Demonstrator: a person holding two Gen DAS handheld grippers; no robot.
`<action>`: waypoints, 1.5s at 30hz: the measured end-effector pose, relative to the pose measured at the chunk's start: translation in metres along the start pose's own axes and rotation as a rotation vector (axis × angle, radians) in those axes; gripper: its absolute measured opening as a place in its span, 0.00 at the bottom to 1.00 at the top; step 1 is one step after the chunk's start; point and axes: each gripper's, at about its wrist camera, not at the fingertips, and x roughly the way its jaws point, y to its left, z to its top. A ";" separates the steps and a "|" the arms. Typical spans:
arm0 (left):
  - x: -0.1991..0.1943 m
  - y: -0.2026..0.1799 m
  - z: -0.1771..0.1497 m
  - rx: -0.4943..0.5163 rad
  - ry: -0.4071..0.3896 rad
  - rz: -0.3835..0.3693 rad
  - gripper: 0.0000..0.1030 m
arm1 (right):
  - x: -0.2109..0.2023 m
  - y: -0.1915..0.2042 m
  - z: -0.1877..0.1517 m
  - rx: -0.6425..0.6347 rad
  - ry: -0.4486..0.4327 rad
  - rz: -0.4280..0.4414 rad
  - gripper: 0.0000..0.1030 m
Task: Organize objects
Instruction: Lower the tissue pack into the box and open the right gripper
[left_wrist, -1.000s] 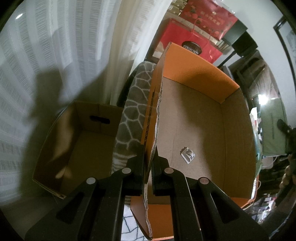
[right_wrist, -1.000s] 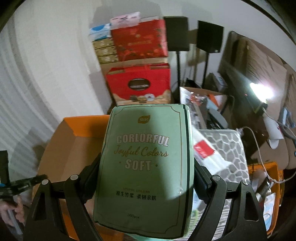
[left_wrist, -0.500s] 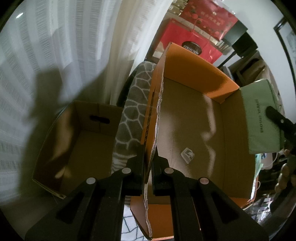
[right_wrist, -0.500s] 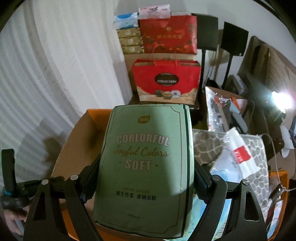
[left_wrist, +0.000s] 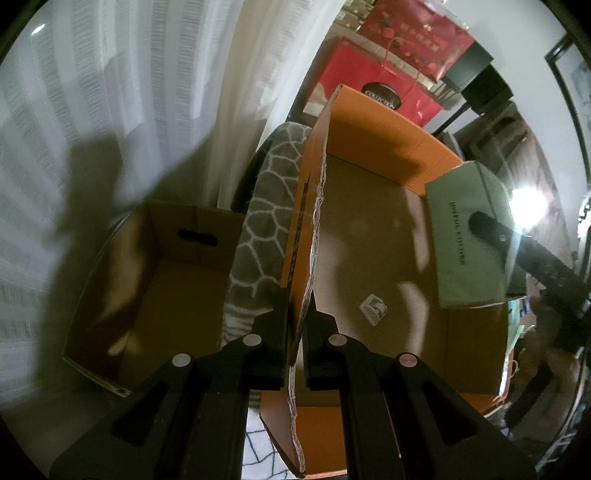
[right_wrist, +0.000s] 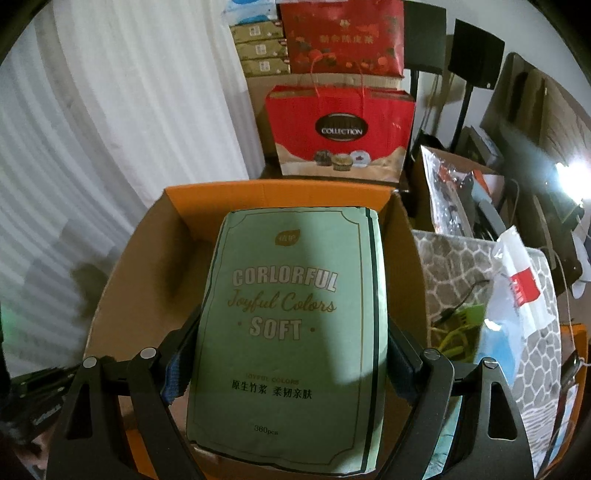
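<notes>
My left gripper (left_wrist: 297, 317) is shut on the torn left flap (left_wrist: 314, 229) of an orange cardboard box (left_wrist: 373, 122). The box floor holds only a small white clip (left_wrist: 373, 309). My right gripper (right_wrist: 291, 354) is shut on a pale green tissue pack (right_wrist: 291, 332) printed "SOFT", its pads pressing both sides. In the left wrist view that tissue pack (left_wrist: 465, 236) hangs over the box's right wall, with a right gripper finger (left_wrist: 491, 232) across it. From the right wrist view the pack sits above the open orange box (right_wrist: 277, 192).
An open brown carton (left_wrist: 147, 280) stands left of the orange box, with a grey patterned cushion (left_wrist: 266, 206) between them. White curtains (right_wrist: 110, 147) hang at left. Red gift bags (right_wrist: 340, 129) stand behind. A grey patterned surface with plastic bags (right_wrist: 517, 288) lies at right.
The right gripper has carried the green tissue pack leftward and down, from beside the orange box to over its right wall. The left gripper has kept still on the flap.
</notes>
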 end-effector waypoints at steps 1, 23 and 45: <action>0.000 0.000 0.000 0.000 0.000 0.000 0.06 | 0.003 0.001 -0.001 0.002 0.003 -0.001 0.84; 0.000 0.001 0.000 0.000 0.000 -0.002 0.06 | 0.051 0.002 -0.014 0.045 0.146 0.016 0.85; 0.001 0.001 0.000 -0.002 0.001 -0.004 0.06 | 0.002 0.010 -0.009 0.003 0.021 0.029 1.00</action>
